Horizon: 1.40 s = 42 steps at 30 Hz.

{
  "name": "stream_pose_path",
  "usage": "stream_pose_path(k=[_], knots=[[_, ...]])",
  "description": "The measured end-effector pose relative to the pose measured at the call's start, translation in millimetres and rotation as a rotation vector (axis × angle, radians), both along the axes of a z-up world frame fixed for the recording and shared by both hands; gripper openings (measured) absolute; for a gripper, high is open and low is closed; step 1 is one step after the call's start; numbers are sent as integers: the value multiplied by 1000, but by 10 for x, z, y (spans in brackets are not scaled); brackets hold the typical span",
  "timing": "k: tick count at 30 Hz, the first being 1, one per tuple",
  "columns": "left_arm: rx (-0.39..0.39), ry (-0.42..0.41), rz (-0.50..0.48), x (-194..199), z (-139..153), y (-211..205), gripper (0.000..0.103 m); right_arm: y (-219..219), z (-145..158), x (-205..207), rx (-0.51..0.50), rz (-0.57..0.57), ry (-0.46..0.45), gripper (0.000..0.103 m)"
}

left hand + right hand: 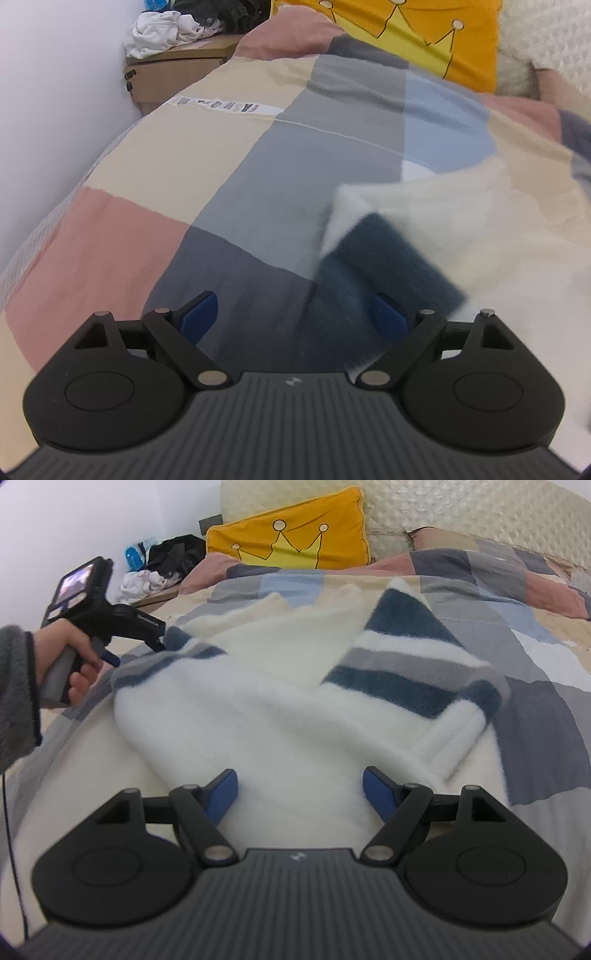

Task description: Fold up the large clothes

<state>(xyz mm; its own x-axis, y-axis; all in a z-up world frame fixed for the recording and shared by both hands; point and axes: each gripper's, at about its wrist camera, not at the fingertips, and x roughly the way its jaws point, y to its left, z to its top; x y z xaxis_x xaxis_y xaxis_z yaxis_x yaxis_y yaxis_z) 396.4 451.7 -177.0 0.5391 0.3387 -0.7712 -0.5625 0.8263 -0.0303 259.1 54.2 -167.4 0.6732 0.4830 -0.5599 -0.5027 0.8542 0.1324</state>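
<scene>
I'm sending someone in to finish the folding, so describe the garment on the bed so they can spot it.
On the patchwork duvet, below the yellow crown pillow, lies a fluffy white sweater. Its sleeves carry navy and grey stripes, and its fuzzy pile sets it apart from the smooth checked bedding around it.

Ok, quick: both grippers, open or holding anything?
Left gripper: open, holding nothing, at the sweater cuff.
Right gripper: open, empty, above the sweater.
</scene>
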Motion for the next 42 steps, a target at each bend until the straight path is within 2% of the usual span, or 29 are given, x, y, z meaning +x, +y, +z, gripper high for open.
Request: stream_pose_path(k=[5,8,10,12,18,25,28,34,38,42], knots=[[24,-36,-33,-366,340,-311,93,-100,94,6,15,3,-3,75],[-7,-82,-51,-724,590,-563,93,-162,170,-41,7,-2,-31,75],[-8,-122,-62,-1012,750,-788,93,-227,236,-74,26,-5,-39,75],[8,-128,-89,-1265,873,-1031,93,-295,300,-109,45,-8,-46,75],[51,-143,-167,-1933,999,-1730,93,-500,445,-271,83,-7,-69,75],[-14,-155,-199,-2548,946,-2203,93,-831,523,-559,121,-2,-74,75],[-49,-133,-158,-2766,872,-2235,93,-933,526,-639,156,2,-35,76],[-189,-157,-41,-3197,654,-2032,93,-1089,515,-757,195,-34,33,76],[-214,-162,-20,-3349,509,-1965,93,-1252,439,-788,207,-84,109,76],[-262,-167,30,-3408,346,-1857,93,-1512,318,-717,261,-177,252,76]])
